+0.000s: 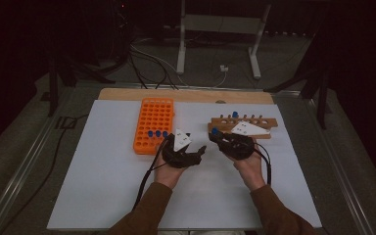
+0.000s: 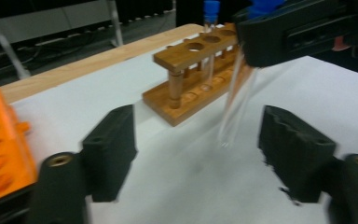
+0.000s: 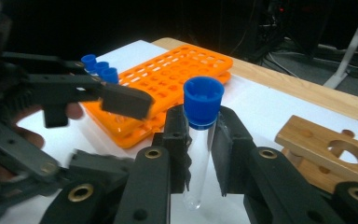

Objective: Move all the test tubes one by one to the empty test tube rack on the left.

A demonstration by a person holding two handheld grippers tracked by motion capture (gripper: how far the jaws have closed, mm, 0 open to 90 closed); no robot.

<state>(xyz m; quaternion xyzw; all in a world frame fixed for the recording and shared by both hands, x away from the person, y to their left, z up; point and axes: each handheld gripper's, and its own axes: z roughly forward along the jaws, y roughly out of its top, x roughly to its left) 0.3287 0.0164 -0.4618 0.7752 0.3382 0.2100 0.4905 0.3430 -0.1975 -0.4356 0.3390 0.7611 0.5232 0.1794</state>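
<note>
My right gripper is shut on a clear test tube with a blue cap, gripped just under the cap and held upright. In the high view it hovers in front of the wooden rack's left end. My left gripper is open. Its jaws stand wide apart, and the tube hangs just beyond them, untouched. In the high view the left gripper points right toward the right gripper. One capped tube stands in the wooden rack.
An orange tube rack sits left of centre, with three blue-capped tubes in its near right corner. The white mat covers the table. Beyond the table's wooden far edge, cables and a stand's legs lie on the floor.
</note>
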